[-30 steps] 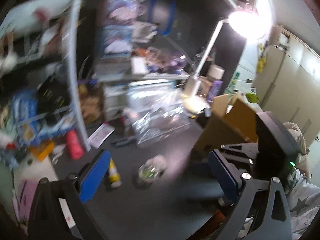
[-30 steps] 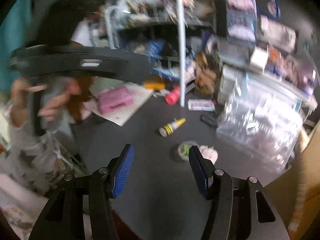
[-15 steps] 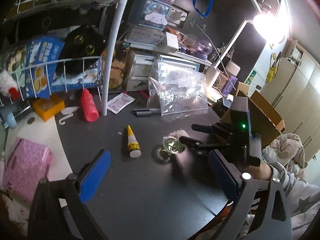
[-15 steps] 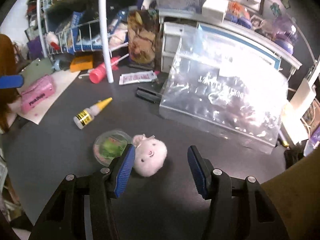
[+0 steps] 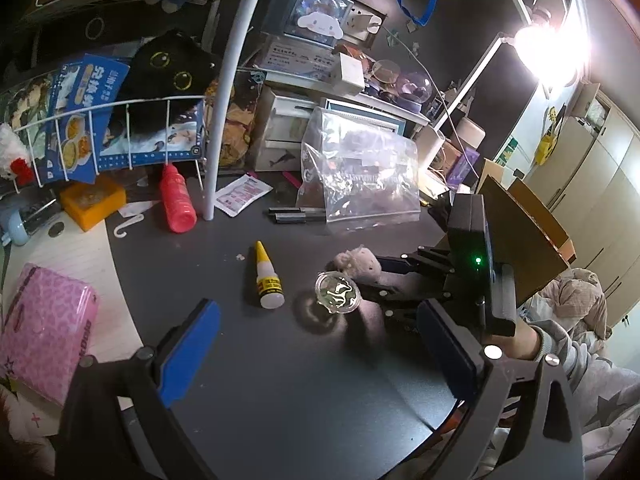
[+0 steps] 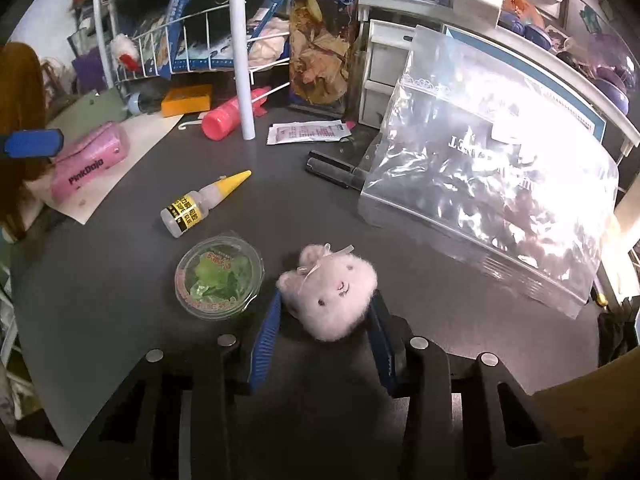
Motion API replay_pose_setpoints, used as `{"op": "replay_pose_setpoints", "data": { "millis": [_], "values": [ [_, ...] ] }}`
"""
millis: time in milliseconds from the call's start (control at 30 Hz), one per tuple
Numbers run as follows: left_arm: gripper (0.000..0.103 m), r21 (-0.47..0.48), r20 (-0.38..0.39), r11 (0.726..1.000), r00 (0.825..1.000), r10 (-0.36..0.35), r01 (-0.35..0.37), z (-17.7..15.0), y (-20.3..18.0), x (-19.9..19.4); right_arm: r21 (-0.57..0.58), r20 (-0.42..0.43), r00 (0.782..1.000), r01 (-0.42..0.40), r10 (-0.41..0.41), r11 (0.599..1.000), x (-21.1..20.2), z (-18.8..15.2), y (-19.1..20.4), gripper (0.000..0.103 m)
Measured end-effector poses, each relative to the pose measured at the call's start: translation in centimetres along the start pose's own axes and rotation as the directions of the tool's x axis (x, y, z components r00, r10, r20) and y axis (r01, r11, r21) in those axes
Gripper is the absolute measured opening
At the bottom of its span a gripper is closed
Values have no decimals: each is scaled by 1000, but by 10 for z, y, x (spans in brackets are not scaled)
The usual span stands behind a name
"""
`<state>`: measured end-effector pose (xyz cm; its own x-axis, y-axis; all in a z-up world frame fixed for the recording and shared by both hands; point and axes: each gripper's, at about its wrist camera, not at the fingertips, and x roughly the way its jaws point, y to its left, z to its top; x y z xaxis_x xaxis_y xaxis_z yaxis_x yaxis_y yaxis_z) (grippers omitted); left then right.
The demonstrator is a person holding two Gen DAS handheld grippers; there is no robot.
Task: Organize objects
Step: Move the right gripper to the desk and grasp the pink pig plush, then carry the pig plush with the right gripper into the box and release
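Note:
A small pink plush toy (image 6: 330, 300) lies on the dark table (image 6: 100, 280) between the blue pads of my right gripper (image 6: 325, 300). The jaws are closing, and both pads touch its fluffy sides. Just left of it sits a clear round cup (image 6: 219, 276) with green contents, and beyond that a glue bottle (image 6: 200, 208) with a yellow tip lies on its side. In the left wrist view the right gripper (image 5: 372, 276) reaches in from the right onto the plush toy (image 5: 356, 262). My left gripper (image 5: 320, 344) hangs open and empty, short of the cup (image 5: 338, 292) and glue bottle (image 5: 267, 280).
A clear zip bag (image 6: 492, 208) leans at the back right, with black markers (image 6: 332, 170) at its foot. A red bottle (image 6: 228, 118), a white rack pole (image 6: 242, 48), a sachet (image 6: 308, 133) and a pink case (image 6: 88, 164) crowd the back and left. A cardboard box (image 5: 520, 232) stands right.
Both grippers came down toward the table. The right gripper moved forward over the plush toy, and its jaws narrowed from well apart to against the toy's sides.

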<state>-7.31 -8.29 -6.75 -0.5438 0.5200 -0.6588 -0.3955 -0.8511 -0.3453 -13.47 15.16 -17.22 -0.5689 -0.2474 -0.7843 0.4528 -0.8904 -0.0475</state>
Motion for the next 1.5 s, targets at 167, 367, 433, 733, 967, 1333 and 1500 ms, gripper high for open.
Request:
{"op": "replay_pose_setpoints", "data": {
  "millis": [167,367,433,733,967,1333,1500],
  "values": [
    [98,8,-11,1000,1000,-22,22,2,-5,2,-11,10,1000,-13,13,1000,-8,-2,3,24],
    [98,44,-21,996,997,-75,76,7,-24,6,-37,65,997,-44,46,998,-38,0,14,24],
    [98,60,-26,993,995,-97,99,10,-32,7,-59,94,993,-60,65,996,-55,1,20,24],
    [72,130,-38,972,980,-195,198,32,-78,13,-169,210,972,-73,109,983,-131,7,42,24],
    [41,169,-39,945,960,-276,279,51,-116,17,-173,276,958,-33,81,984,-175,5,30,24],
    [34,282,-81,911,954,-289,300,86,-192,44,-85,294,956,37,-11,996,-213,-4,-31,24],
    [34,301,-122,892,941,-316,338,102,-222,70,-29,272,961,57,-47,998,-223,-11,-65,24]
  ]
}}
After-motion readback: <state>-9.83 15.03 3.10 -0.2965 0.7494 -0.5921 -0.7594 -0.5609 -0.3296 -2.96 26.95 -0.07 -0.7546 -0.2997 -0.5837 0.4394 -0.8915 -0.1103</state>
